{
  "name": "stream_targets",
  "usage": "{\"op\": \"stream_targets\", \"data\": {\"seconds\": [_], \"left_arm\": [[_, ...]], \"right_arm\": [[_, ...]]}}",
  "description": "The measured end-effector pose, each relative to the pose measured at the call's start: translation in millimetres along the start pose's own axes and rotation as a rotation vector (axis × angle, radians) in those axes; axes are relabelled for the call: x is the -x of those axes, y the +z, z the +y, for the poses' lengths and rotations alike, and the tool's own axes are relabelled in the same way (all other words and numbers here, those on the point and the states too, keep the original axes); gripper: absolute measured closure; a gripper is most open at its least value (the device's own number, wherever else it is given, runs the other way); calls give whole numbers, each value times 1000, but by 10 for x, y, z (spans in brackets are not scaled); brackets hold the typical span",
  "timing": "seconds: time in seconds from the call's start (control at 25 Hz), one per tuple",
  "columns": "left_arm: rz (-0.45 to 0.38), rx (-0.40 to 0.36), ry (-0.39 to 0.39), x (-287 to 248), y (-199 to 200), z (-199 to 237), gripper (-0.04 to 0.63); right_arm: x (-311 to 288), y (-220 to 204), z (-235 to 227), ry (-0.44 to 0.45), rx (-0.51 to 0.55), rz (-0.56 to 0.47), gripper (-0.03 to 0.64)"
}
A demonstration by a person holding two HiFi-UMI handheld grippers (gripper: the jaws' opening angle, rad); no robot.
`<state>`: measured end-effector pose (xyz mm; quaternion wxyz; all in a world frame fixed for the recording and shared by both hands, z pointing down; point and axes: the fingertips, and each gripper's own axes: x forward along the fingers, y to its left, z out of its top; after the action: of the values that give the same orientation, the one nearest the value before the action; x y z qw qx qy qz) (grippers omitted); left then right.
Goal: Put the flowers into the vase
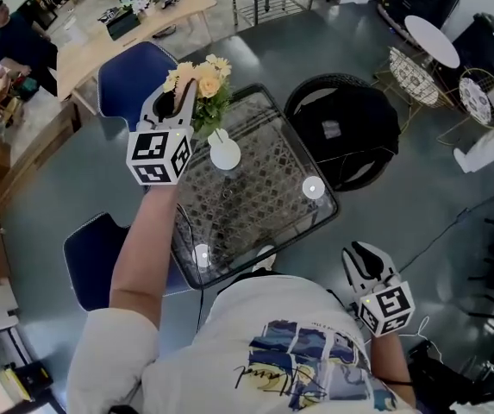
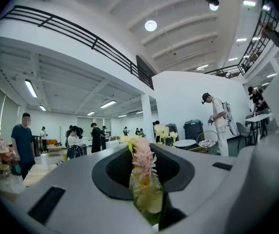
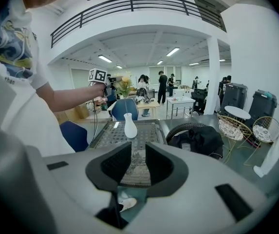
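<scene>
In the head view my left gripper (image 1: 180,93) is held over the far left corner of the glass table (image 1: 290,175), shut on a bunch of yellow flowers (image 1: 203,80). The white vase (image 1: 224,152) stands upright on the table, just right of and nearer than the bunch. In the left gripper view the flower stems (image 2: 143,179) sit pinched between the jaws of that left gripper (image 2: 144,155). My right gripper (image 1: 360,254) hangs open off the table's near right corner. The right gripper view shows its jaws (image 3: 138,162) apart with nothing between them, and the vase (image 3: 130,126) ahead.
A black bag lies on a round chair (image 1: 350,128) right of the table. Blue chairs stand at the far left (image 1: 134,72) and near left (image 1: 91,253). A wooden table (image 1: 126,24) is behind; a white round table (image 1: 432,37) and wire chairs (image 1: 413,76) stand at far right.
</scene>
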<state>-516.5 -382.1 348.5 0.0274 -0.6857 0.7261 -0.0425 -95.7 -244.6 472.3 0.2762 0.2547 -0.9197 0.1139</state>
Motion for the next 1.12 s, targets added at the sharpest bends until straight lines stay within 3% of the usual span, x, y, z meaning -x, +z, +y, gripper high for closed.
{"op": "stream_targets", "data": {"seconds": [0.16, 0.48, 0.72, 0.88, 1.12], "left_arm": [[7, -8, -18, -70, -257, -8, 491], [67, 52, -60, -127, -981, -226, 486], [144, 79, -78, -86, -1331, -258, 394], [169, 58, -70, -21, -1362, -277, 347], [138, 24, -30, 273, -1103, -401, 339]], "right_arm": [[-30, 3, 34, -23, -18, 4, 537], [-10, -15, -46, -53, -27, 22, 537], [-46, 33, -27, -45, -23, 23, 537], [-56, 39, -76, -30, -12, 16, 537], [-18, 15, -146, 30, 21, -11, 537]]}}
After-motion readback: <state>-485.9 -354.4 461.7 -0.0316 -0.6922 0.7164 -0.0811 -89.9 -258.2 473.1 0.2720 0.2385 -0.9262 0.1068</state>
